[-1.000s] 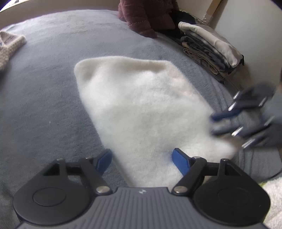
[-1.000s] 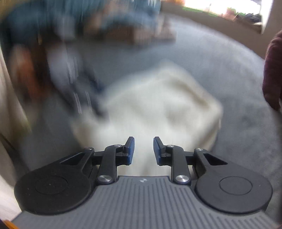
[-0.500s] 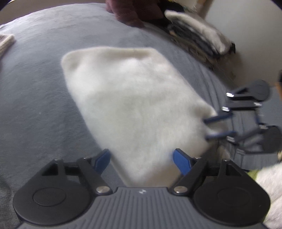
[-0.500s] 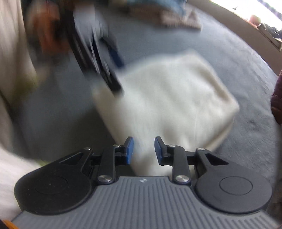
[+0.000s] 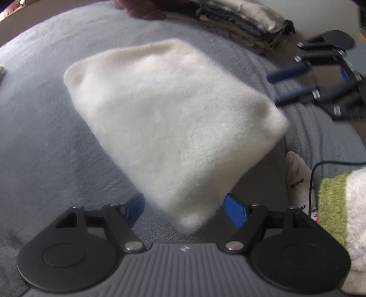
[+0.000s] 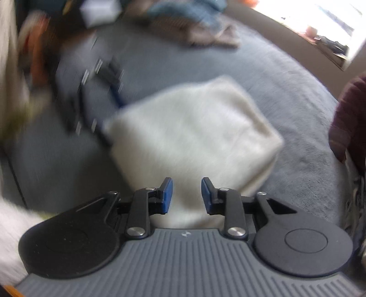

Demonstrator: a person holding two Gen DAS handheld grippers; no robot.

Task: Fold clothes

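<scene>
Folded white garment (image 5: 169,128), one, two tongs sets apart, one clothes stack (image 5: 242,18)

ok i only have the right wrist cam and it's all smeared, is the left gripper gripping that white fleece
Observer: No. The left gripper has its jaws wide open. The folded white fleece lies on the grey blanket, its near corner showing between the fingers, unpinched.
Operator: any finished pile around
Observer: Yes, a stack of folded clothes sits at the blanket's far edge, beyond the fleece.
Operator: anything that could snag
Observer: A thin black cable runs past a white sock, right of that near corner.
</scene>
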